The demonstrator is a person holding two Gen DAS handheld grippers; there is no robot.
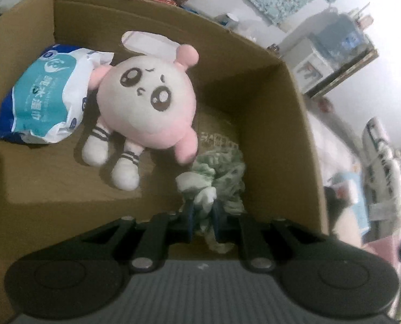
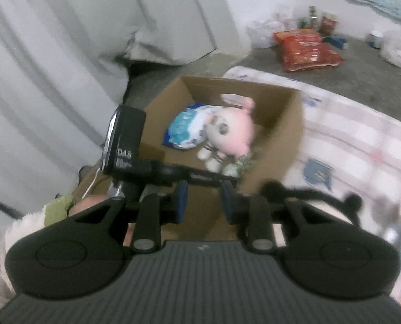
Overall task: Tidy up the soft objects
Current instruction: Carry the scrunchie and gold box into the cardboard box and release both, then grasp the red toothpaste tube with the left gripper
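Observation:
A cardboard box [image 1: 278, 113] holds a pink plush toy [image 1: 146, 105] and a blue-and-white soft pack [image 1: 43, 100]. My left gripper [image 1: 202, 208] is inside the box, shut on a green-and-white cloth [image 1: 219, 178] that hangs over the box floor beside the plush. In the right wrist view the same box [image 2: 276, 145] sits ahead with the plush [image 2: 233, 135], the pack [image 2: 184, 129] and the cloth [image 2: 241, 164] in it. My right gripper [image 2: 204, 202] is open and empty, in front of the box and behind the left gripper's black body [image 2: 127, 140].
The box stands on a checked pink-and-white mattress [image 2: 362, 140]. A red bag [image 2: 306, 48], cans and bottles lie on the floor by the far wall. A white curtain [image 2: 38, 67] hangs at the left. A cluttered shelf [image 1: 338, 59] stands beyond the box.

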